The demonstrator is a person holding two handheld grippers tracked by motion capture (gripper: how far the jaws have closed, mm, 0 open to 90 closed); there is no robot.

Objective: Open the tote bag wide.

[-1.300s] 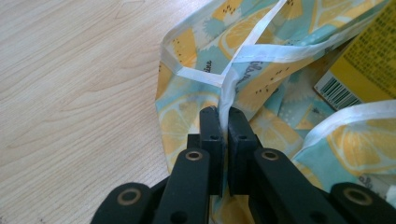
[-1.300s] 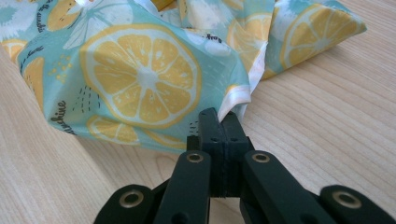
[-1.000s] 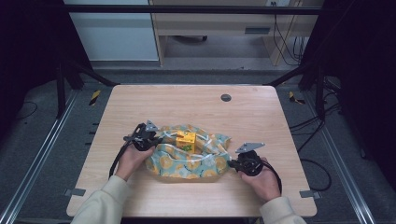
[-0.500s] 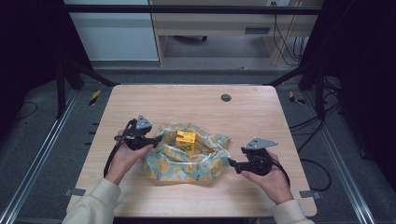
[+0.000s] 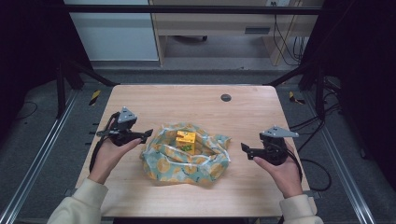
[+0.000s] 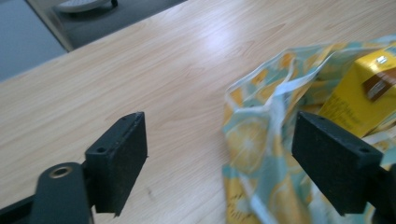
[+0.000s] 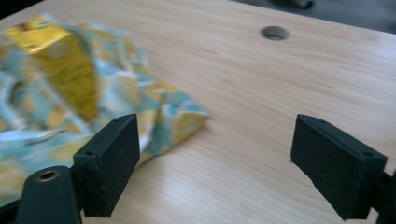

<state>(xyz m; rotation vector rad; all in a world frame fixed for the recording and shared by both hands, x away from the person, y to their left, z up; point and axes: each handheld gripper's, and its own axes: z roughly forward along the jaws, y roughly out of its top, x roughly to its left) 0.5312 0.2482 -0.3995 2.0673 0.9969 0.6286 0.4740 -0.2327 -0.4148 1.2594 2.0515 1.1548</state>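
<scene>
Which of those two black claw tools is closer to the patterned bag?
The left gripper: its tips almost reach the lemon-patterned plastic bag, while the right gripper stands apart across bare wood.

One bag point(image 5: 187, 161), one carton point(image 5: 186, 140)

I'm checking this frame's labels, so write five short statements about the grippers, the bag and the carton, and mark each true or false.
1. The left gripper is clamped on the patterned bag. False: its jaws stand open, and nothing is pinched between them.
2. A yellow carton sits inside the bag. True.
3. The right gripper is open and holds nothing. True.
4. The bag lies at the table's far edge beside the round hole. False: it lies mid-table between the two grippers, well short of the hole.
5. The carton lies outside the bag on bare wood. False: the bag's fabric surrounds it.
</scene>
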